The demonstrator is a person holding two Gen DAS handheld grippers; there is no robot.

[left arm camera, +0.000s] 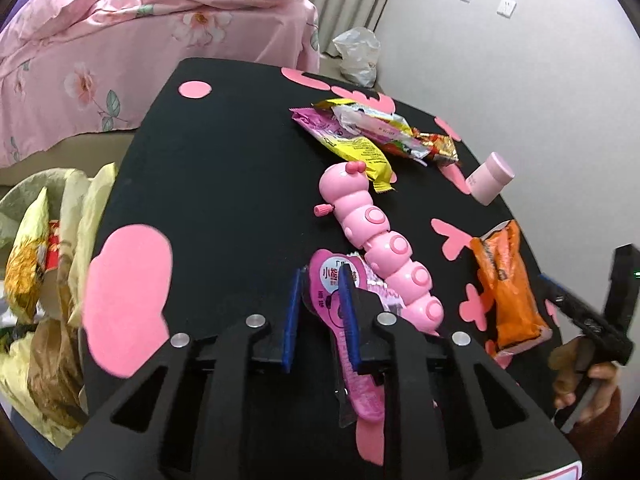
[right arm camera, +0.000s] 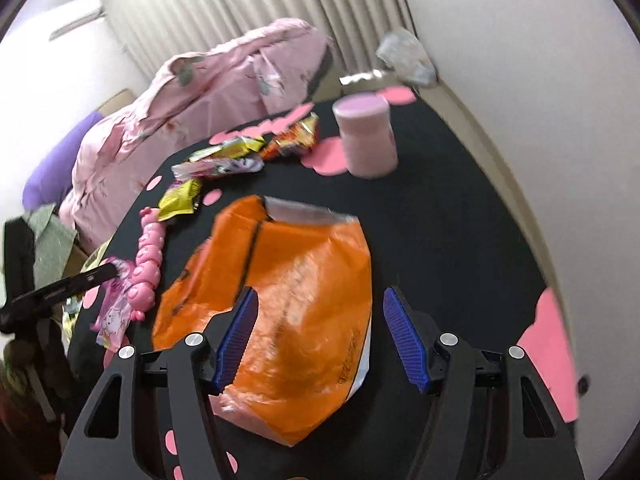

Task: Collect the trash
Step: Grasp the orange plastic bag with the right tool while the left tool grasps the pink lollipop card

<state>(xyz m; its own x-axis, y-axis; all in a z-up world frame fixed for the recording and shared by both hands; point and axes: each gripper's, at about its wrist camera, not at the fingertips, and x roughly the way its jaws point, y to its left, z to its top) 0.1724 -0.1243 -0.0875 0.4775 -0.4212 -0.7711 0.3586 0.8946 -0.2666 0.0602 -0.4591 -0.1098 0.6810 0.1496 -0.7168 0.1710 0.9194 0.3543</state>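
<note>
My left gripper (left arm camera: pixel 322 280) has its blue pads around a pink candy wrapper (left arm camera: pixel 332 280) lying on the black table (left arm camera: pixel 224 184), next to a pink caterpillar toy (left arm camera: pixel 380 240). The pads stand a little apart and I cannot tell if they pinch it. My right gripper (right arm camera: pixel 318 300) is open, its fingers astride an orange snack bag (right arm camera: pixel 296 312), which also shows in the left wrist view (left arm camera: pixel 508 284). A pile of yellow, purple and red wrappers (left arm camera: pixel 372 136) lies at the far side; it also shows in the right wrist view (right arm camera: pixel 240 156).
A trash bag (left arm camera: pixel 44 280) holding wrappers hangs off the table's left edge. A pink cylindrical jar (left arm camera: pixel 490 178) stands at the right; it also shows in the right wrist view (right arm camera: pixel 366 136). A pink bed (left arm camera: pixel 120 32) is behind. The right gripper's handle (left arm camera: pixel 592 320) is at the right.
</note>
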